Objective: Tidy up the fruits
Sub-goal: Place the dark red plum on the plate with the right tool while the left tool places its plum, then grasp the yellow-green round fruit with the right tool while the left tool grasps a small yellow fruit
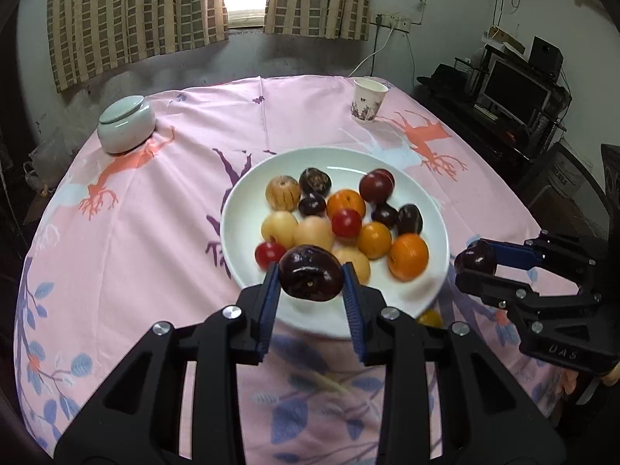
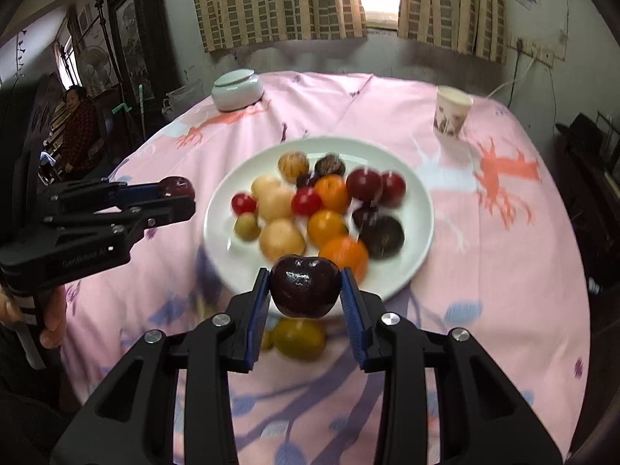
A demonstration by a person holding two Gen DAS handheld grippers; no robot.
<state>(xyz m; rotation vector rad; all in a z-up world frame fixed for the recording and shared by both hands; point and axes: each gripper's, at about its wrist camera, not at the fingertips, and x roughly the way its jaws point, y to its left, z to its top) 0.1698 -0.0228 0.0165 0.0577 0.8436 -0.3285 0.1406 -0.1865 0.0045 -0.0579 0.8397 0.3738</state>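
Observation:
A white plate (image 1: 248, 201) on the pink cloth holds several fruits: oranges, red and dark plums, pale yellow ones. My left gripper (image 1: 311, 277) is shut on a dark plum (image 1: 310, 273) above the plate's near rim. My right gripper (image 2: 304, 286) is shut on another dark plum (image 2: 303, 285) above the plate's (image 2: 221, 209) near edge. The right gripper also shows in the left wrist view (image 1: 474, 259) to the right of the plate; the left gripper shows in the right wrist view (image 2: 176, 192) to its left. A yellow-green fruit (image 2: 297, 337) lies on the cloth below the right gripper.
A lidded white-green jar (image 1: 126, 124) stands at the back left and a paper cup (image 1: 368, 100) at the back right. The round table's edges fall away left and right. A person (image 2: 79, 128) sits beyond the table's left side.

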